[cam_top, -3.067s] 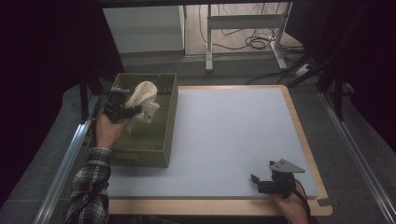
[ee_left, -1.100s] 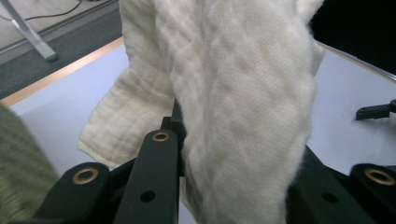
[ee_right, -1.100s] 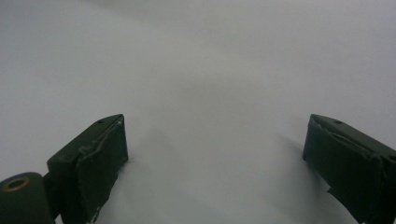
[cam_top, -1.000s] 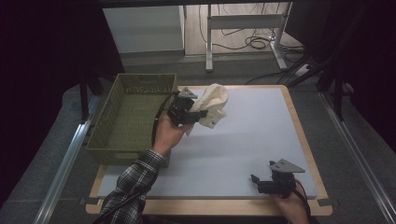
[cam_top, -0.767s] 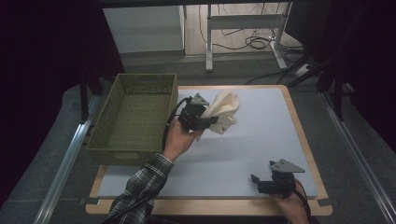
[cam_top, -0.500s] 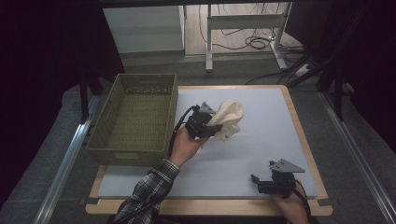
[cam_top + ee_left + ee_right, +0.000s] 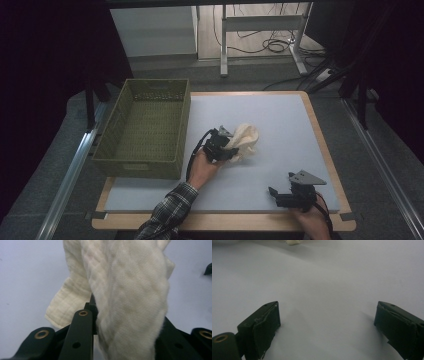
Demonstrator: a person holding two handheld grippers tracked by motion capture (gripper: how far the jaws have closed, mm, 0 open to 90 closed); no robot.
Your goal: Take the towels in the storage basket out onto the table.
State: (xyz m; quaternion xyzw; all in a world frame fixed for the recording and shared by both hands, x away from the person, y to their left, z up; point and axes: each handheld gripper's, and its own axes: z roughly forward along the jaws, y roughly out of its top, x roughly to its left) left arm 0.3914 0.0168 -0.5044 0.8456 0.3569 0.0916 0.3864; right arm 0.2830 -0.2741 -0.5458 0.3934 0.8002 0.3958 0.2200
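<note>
A crumpled cream cloth (image 7: 246,139) sits low over the middle of the white table mat (image 7: 285,112), and my left gripper (image 7: 229,148) is shut on it. In the left gripper view the cloth (image 7: 125,285) fills the gap between the two black jaws of the left gripper (image 7: 125,317) and hangs forward over the mat; the jaws have just been opening a little with the cloth still between them. My right gripper (image 7: 274,193) rests on the mat near the front right edge. The right gripper (image 7: 327,315) stands open with bare mat between its pads.
An olive green mesh basket (image 7: 145,166) stands on the left side of the table, with nothing in it. A wooden rim (image 7: 325,145) frames the mat. Metal rails run along both sides, and desk legs and cables lie beyond the far edge.
My left hand has carried the cloth from the basket rightward and down toward the middle of the mat. The right gripper has stayed where it was.
</note>
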